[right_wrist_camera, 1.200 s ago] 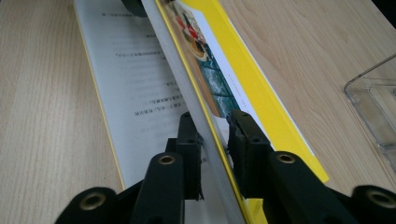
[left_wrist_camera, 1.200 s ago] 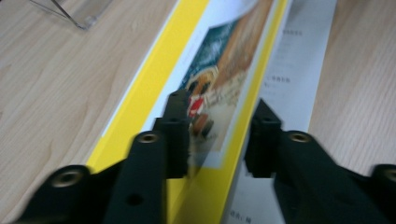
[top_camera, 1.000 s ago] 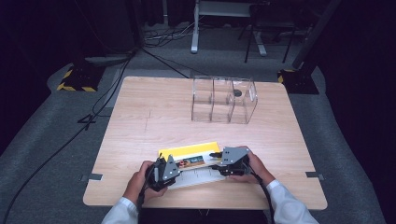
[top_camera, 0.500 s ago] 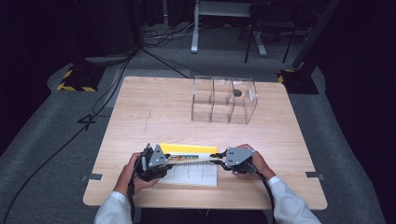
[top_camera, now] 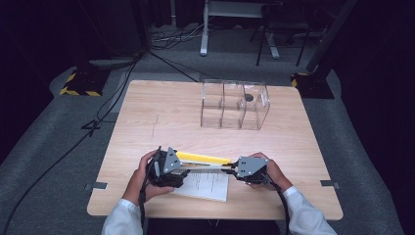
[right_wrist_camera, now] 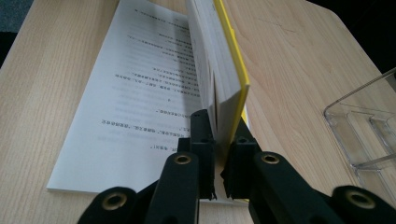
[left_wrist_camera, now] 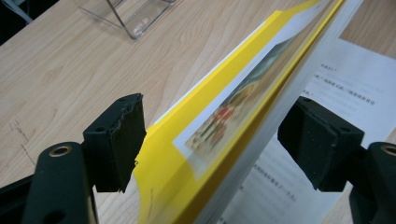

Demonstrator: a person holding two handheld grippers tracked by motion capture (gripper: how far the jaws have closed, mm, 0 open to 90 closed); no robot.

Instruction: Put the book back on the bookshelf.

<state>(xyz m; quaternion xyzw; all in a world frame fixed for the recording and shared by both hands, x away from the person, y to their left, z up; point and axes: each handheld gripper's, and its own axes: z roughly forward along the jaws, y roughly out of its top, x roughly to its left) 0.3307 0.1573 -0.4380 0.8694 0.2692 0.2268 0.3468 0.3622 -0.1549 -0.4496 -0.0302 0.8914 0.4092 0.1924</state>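
The yellow booklet [top_camera: 203,158] is up on edge — right gripper [right_wrist_camera: 219,144] clamped on its end, left gripper [left_wrist_camera: 210,144] gaping around it — printed sheet [top_camera: 205,183] beneath, unmoved.

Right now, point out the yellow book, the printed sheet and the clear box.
yellow book [right_wrist_camera: 232,74]: right gripper view, yellow cover near its gripped corner.
printed sheet [top_camera: 208,183]: high view, bare middle of the page.
clear box [top_camera: 235,105]: high view, front wall.

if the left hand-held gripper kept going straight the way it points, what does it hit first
Probably the yellow-covered book: it already sits between the open jaws of the left hand-held gripper. Its pads seem apart from the covers, though depth is unclear.
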